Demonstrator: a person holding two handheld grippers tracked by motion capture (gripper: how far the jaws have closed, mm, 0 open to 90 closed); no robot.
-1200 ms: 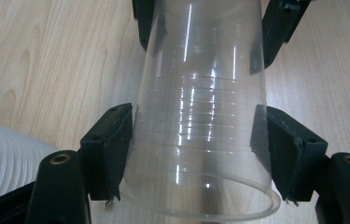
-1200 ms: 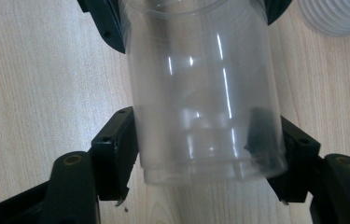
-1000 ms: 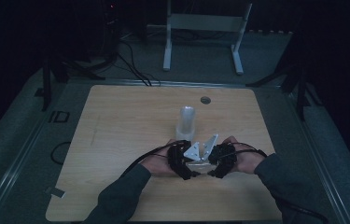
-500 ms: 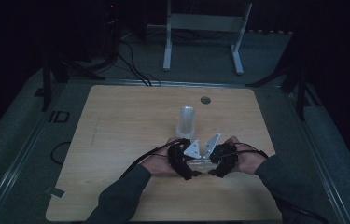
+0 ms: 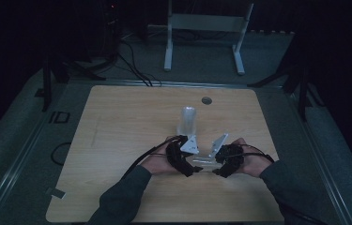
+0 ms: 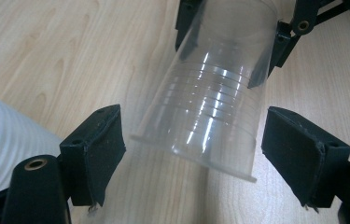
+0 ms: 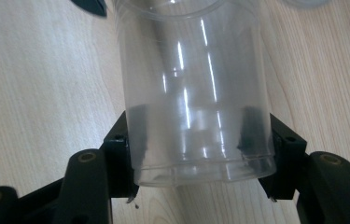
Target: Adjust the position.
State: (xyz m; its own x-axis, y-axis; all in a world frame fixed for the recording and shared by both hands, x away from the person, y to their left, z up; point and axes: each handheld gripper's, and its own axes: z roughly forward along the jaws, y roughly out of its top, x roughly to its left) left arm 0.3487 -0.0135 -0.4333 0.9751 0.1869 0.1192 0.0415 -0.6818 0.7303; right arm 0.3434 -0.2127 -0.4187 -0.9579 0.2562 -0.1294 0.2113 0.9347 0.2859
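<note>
Clear plastic catches what little light there is: a see-through cup (image 6: 210, 112) lies between the two hands, low over the wooden surface (image 5: 117, 131) near its front edge. The right tongs (image 7: 199, 140) clamp it near its closed bottom, one black pad pressed to each side of the wall. The left tongs (image 6: 193, 154) stand spread around the cup's rim end — their pads flank the lip with a gap on both sides, touching nothing.

A second ago those left tongs were nearly closed; their jaws have just been opening, and the cup's rim sits loose between them. Both hands have barely shifted on the surface since then — the high view shows left (image 5: 183, 157) and right (image 5: 223, 161) close together as before.

Just beyond the hands a stack of frosted cups (image 5: 187, 121) stands upright, unmoved, and a small dark disc (image 5: 206, 100) lies farther back.
</note>
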